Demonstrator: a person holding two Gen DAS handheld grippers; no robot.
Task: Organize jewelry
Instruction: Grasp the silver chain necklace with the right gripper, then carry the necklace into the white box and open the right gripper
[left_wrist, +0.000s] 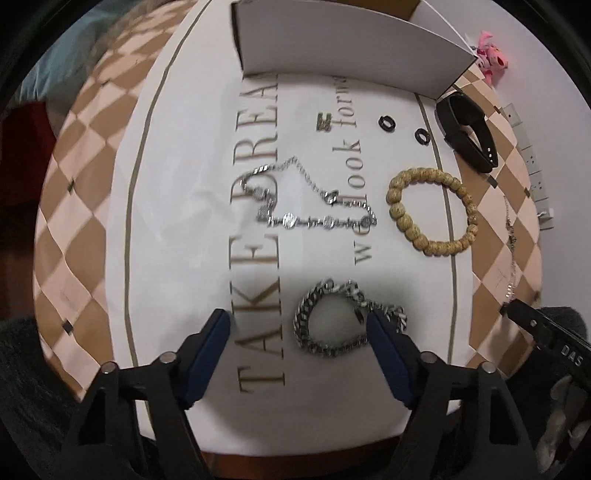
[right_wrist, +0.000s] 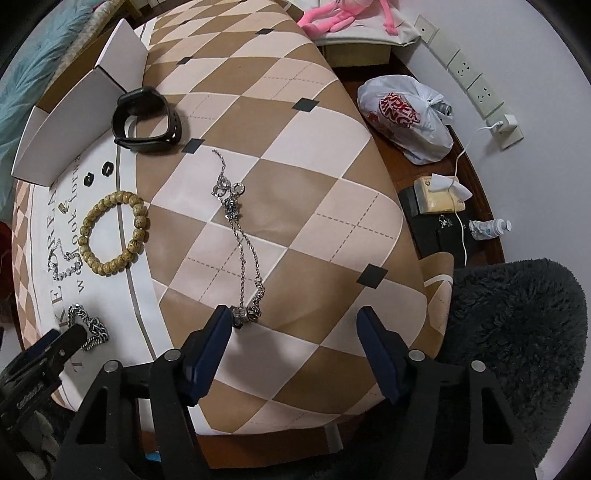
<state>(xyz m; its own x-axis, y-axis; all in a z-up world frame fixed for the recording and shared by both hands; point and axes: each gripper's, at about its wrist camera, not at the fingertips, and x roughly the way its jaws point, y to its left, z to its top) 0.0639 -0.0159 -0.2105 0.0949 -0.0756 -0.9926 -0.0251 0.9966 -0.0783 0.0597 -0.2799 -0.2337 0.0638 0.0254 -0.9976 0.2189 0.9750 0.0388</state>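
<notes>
My left gripper (left_wrist: 297, 325) hangs released over the heavy curb-link bracelet (left_wrist: 334, 319), its right finger (left_wrist: 384, 343) covering part of the chain, near the white mat's (left_wrist: 177, 206) front edge. I judge this the pickup step: next I must lower and close across the links, then carry them toward the white box (left_wrist: 332, 48) at the mat's far edge. My right gripper (right_wrist: 291, 336) is released too, angled down, left finger (right_wrist: 210, 343) touching the thin necklace's (right_wrist: 240, 236) ring pendant on the checked tablecloth (right_wrist: 314, 184).
</notes>
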